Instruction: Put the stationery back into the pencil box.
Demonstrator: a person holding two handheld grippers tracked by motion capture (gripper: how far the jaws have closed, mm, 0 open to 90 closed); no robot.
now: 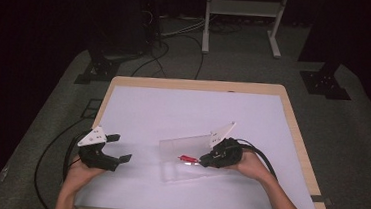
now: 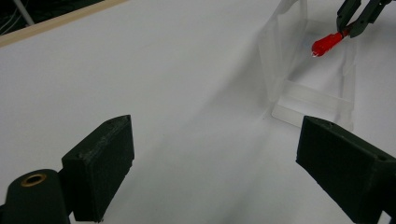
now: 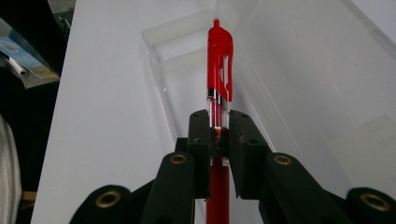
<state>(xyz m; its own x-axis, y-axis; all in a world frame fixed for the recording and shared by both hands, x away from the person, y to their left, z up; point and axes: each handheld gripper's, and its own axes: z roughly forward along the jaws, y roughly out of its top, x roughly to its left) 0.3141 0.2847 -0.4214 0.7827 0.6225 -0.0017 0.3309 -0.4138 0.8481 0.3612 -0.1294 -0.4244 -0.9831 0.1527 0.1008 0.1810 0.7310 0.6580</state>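
White tabletop (image 1: 138, 111) with a wooden rim, set in a dark room with cables on a grey floor.

From the high view, a clear plastic case (image 1: 184, 157) lies open near the table's middle, its lid (image 1: 195, 140) standing up along the far side. The right gripper (image 1: 203, 160) sits at the case's right end, pointing left along it, with a red pen (image 1: 187, 159) sticking out from its jaws over the tray. The left gripper (image 1: 120, 148) rests well apart on the left, jaws aimed toward the case.

From the left gripper view, its two black jaws stand spread wide with only bare table between them. Farther off, at upper right, is the clear case, and above it the other gripper carries the pen, clip end forward.

From the right gripper view, the jaws are pressed together on the pen's barrel, pinching it about midway. The pen's long axis runs straight ahead from the jaws, in line with the long, narrow tray of the case below it. The clip end leads, near the tray's far end.

Judging by this, the right hand is the one placed to lower the pen lengthwise into the tray.
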